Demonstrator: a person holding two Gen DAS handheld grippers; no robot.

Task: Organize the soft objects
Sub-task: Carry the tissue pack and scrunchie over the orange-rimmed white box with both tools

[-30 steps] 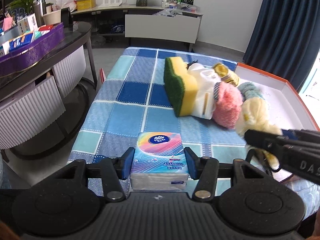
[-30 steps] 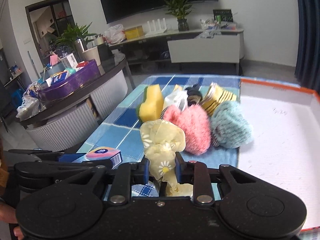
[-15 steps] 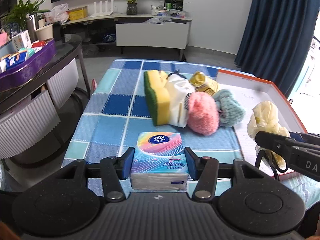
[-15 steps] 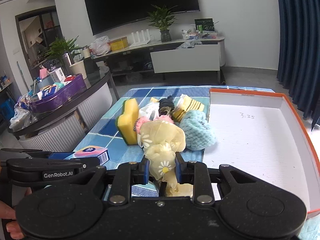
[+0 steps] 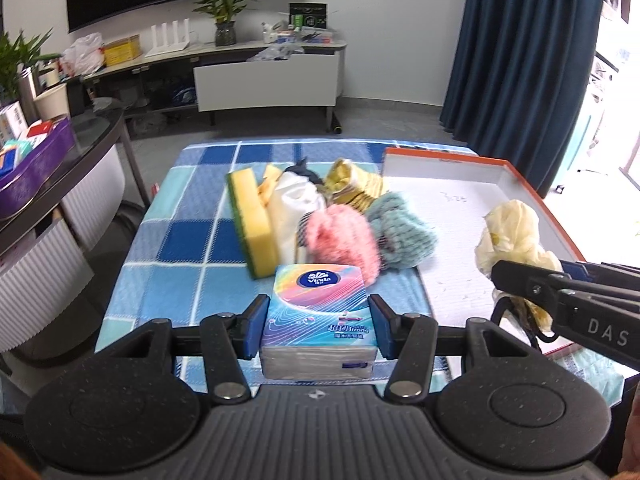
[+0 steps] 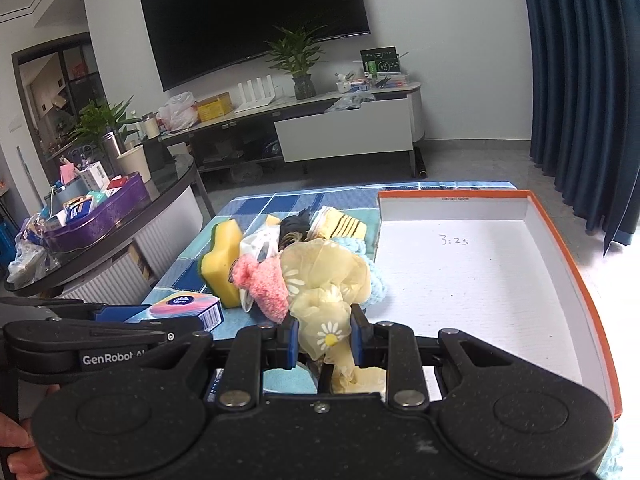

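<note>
1. Left wrist view: the left gripper (image 5: 318,326) is clamped on a tissue pack (image 5: 319,314), one blue pad pressed to each side, the pack held above the near edge of the checked cloth (image 5: 188,248).
2. Right wrist view: the right gripper (image 6: 324,340) grips a yellow scarf (image 6: 326,280) (sheer, with a daisy print) between its pads; the bunched cloth billows up past the fingertips and a tail hangs below them.
3. In the left wrist view the scarf (image 5: 514,236) is at the right, over the near part of the tray (image 5: 558,228), with the right gripper's black arm just below it.
4. The tray is a shallow white box with an orange rim, lying on the right half of the table; its floor (image 6: 480,280) bears a handwritten "3:25".
5. A heap of soft things lies on the cloth just left of the tray: a sponge (image 5: 254,228) standing on edge at the left, a white pouch (image 5: 294,216) touching it, a pink puff (image 5: 344,240) nearer, a teal puff (image 5: 402,232) at the right against the tray wall, and a striped yellow cloth (image 5: 354,188) at the far side.
6. Something dark (image 6: 294,226) sits in the far middle of the heap; what it is I cannot tell.
</note>
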